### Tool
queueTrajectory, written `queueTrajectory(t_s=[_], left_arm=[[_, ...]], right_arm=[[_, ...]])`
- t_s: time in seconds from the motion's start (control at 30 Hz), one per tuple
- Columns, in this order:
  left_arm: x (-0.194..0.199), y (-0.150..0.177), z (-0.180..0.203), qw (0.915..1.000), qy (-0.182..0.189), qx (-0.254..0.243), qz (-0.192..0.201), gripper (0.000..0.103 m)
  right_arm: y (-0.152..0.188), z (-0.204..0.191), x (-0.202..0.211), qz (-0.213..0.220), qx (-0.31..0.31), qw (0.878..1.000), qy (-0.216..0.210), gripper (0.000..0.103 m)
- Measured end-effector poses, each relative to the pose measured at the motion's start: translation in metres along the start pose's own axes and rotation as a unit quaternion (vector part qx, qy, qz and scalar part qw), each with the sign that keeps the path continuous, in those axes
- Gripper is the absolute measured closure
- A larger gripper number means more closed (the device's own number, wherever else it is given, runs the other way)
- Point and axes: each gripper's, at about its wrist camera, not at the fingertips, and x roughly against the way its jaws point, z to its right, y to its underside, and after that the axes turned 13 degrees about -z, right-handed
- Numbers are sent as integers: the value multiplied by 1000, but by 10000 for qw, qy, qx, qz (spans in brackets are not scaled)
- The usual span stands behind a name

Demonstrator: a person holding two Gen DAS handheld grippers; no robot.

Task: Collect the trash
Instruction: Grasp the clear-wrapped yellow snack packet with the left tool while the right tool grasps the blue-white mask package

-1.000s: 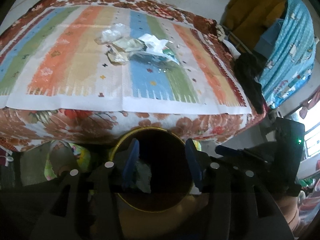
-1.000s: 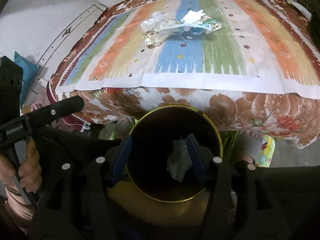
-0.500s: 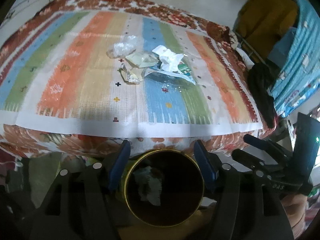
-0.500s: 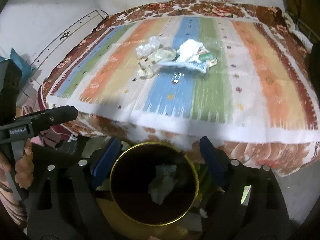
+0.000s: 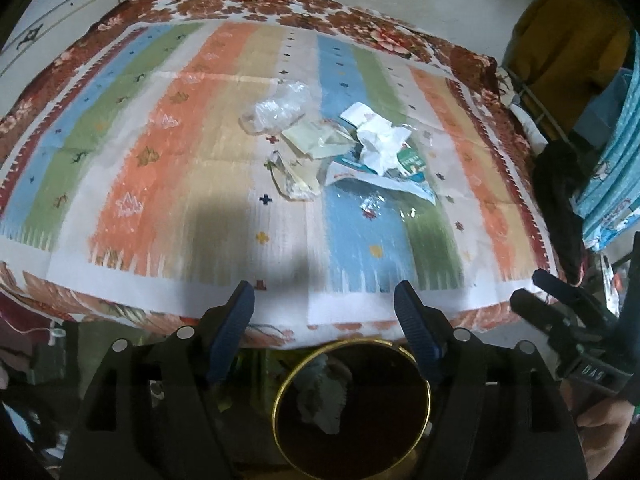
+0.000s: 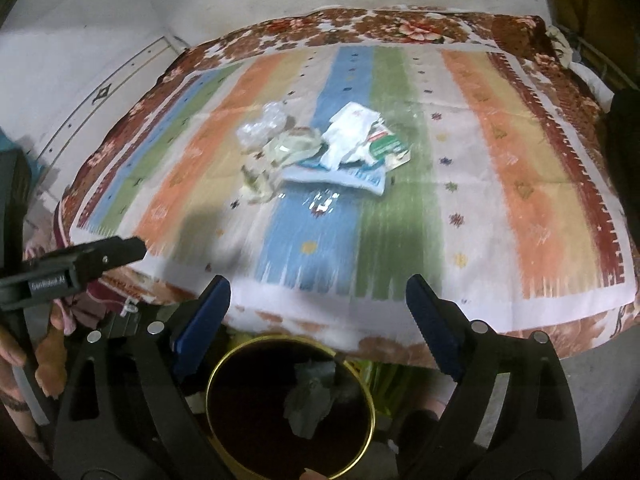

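You held both grippers with their blue-padded fingers spread wide apart and nothing between them. The left gripper (image 5: 324, 320) sat at the lower centre of its frame, over the near edge of the striped cloth (image 5: 224, 152) that covered the bed, and the right gripper (image 6: 318, 312) sat likewise in its own view. The trash pile (image 5: 340, 156) lay in the upper middle of the left frame, on the cloth and well apart from your fingers: a clear crumpled plastic bag (image 5: 276, 110) at its upper left, a white crumpled paper (image 5: 380, 144) at its right, and a blue-edged wrapper (image 5: 380, 182) along its lower side, all touching or overlapping. At the bottom of each frame, below the bed's edge, stood the gold-rimmed bin (image 5: 280, 396), with a grey crumpled scrap (image 5: 324, 400) inside it.
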Motion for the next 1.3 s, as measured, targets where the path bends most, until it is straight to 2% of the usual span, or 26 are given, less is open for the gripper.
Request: queueTrajectory(t_s=[0.17,0.37,0.57,0.67,0.87,0.93,1.0,1.2,1.3], left_arm=[[-12,-19,-2,9998,-138,137,-97,30],[-21,-42,0,9994,-285,159,-102,28],[-31,-66,-9,9991,-345,236,-96,27],[-45,-79,-15,9984,-439,299,-215,27],[-66,-100,-28,9964,-724,342,-289,27],[-73,-107,-34,9958,-780,355,-313,27],[-80,-112,-39,9956,-775,380,-357,27],[-98,-128,-45,9955,-706,428,-455,27],[-105,-137,-45,9959,-571,498,-502,27]], right_arm=[[-23,7,-10,-91,-162,9998,-101,18],[-50,18,-22,-129,-215,9993,280,18],[-72,39,-42,-366,-392,9977,417,18],[-79,40,-53,-419,-335,9969,569,18],[-94,57,-75,-608,-631,9955,360,18],[-98,65,-83,-694,-852,9938,162,18],[-102,72,-91,-796,-1045,9913,5,18],[-114,86,-112,-926,-1370,9862,-78,18],[-121,90,-120,-969,-1500,9837,-234,19]])
